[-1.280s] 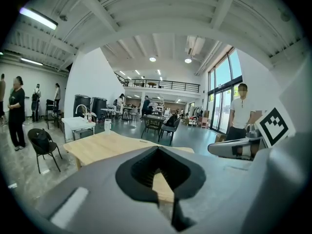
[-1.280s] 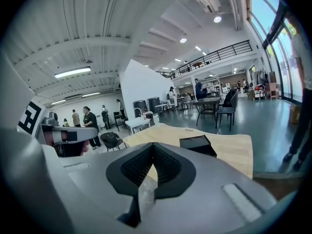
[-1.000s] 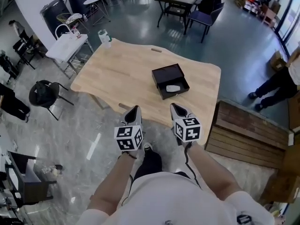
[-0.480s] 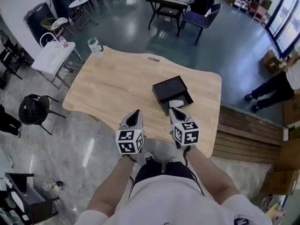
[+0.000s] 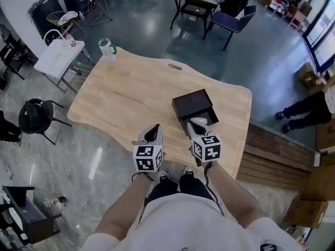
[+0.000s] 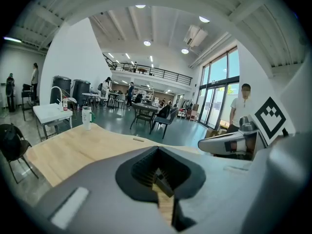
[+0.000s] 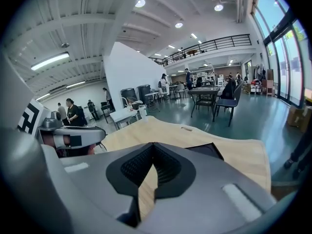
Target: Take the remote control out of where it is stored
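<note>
A black box [image 5: 191, 102] sits on the wooden table [image 5: 136, 93] with its drawer [image 5: 205, 120] pulled out toward me. Something pale lies in the drawer, the remote control as far as I can tell, mostly hidden behind my right gripper [image 5: 197, 124]. That gripper is shut and empty, its tip over the drawer's near end. My left gripper [image 5: 153, 133] is shut too and hangs over the table's near edge, left of the box. In the right gripper view the box [image 7: 208, 150] shows just past the jaws [image 7: 146, 184]. The left gripper view [image 6: 162, 191] faces across the tabletop.
A white tumbler [image 5: 107, 48] stands at the table's far left corner. A white folding table [image 5: 58, 56] and a black chair [image 5: 34, 115] are on the left. A wooden bench [image 5: 277, 150] lies to the right, with a person [image 5: 309, 106] beyond it.
I have come closer to the table. Both grippers moved forward; the right one went from short of the table edge to the open drawer.
</note>
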A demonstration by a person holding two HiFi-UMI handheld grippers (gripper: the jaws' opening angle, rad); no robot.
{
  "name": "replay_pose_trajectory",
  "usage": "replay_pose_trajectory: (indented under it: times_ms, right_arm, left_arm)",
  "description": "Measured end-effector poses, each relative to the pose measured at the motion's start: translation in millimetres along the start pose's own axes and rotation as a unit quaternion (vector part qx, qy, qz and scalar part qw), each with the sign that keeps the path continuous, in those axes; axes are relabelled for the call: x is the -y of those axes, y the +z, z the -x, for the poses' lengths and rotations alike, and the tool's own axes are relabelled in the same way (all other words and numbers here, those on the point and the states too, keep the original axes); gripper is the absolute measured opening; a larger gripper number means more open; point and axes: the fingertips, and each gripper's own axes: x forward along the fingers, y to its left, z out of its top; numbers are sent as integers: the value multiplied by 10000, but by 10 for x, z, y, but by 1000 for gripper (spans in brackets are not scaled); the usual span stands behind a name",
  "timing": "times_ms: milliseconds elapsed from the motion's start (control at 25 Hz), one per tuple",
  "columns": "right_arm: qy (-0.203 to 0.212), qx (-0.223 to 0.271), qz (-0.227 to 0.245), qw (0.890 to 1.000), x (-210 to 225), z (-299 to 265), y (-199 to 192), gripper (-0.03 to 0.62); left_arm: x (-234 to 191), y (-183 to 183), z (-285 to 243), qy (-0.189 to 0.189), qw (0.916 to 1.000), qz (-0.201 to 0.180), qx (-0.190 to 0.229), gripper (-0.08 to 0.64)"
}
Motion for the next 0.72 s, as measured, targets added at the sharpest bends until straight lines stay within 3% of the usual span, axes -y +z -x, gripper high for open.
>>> replay_pose_trajectory:
  times_ms: [200, 400, 560, 720]
  right_arm:
    - [149, -491, 134, 9986, 282, -251, -181, 26]
    - [39, -1164, 637, 9912, 844, -627, -556, 26]
    - [68, -1743, 1161, 9778, 1189, -1076, -921, 28]
    - [370, -2462, 1693, 9536, 1418, -1307, -1357, 28]
  left_arm:
    - [76, -166, -321, 42, 9996, 91, -274, 1]
    - [45, -533, -793, 116, 9965, 345, -753, 1]
    - [-144, -819, -1135, 192, 9941, 450, -969, 1]
    - [-160, -1103, -1282, 294, 9908, 674, -1134, 1]
